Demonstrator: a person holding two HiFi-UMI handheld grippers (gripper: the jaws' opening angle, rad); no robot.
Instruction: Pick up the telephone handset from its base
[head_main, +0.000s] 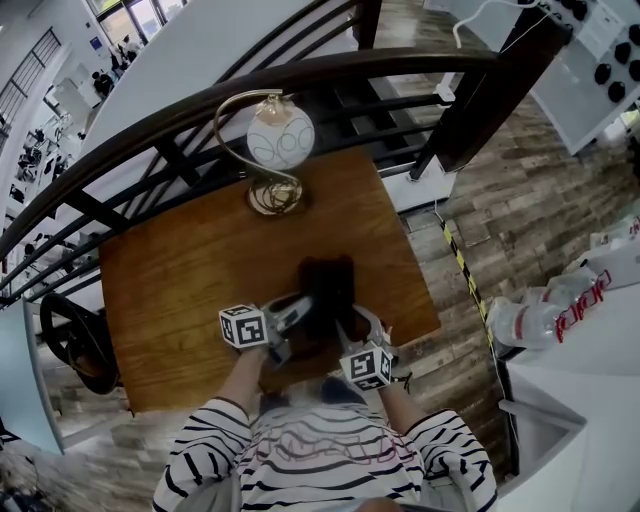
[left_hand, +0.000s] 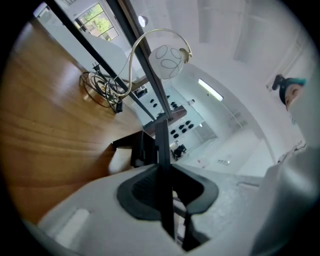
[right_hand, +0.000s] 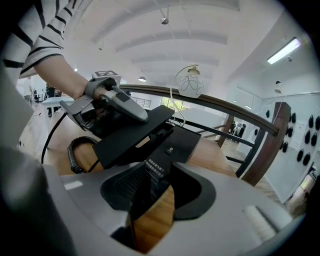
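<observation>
A black telephone base (head_main: 335, 285) sits near the front edge of the wooden table (head_main: 180, 290). In the right gripper view, the flat black handset (right_hand: 132, 135) hangs tilted just above the base (right_hand: 182, 142), with my left gripper (right_hand: 127, 112) shut on its left end. Its coiled cord (right_hand: 75, 155) loops down to the table. In the left gripper view, the handset shows only as a thin black edge (left_hand: 162, 150) pinched between the jaws of the left gripper (left_hand: 165, 165). My right gripper (right_hand: 157, 172) is shut on the base's near edge. From the head view, both the left gripper (head_main: 295, 315) and the right gripper (head_main: 345, 325) flank the phone.
A table lamp with a white globe (head_main: 280, 135) and a brass foot (head_main: 275, 195) stands at the table's far side. A dark curved railing (head_main: 300, 75) runs behind the table. A white counter with plastic bags (head_main: 560, 310) lies to the right.
</observation>
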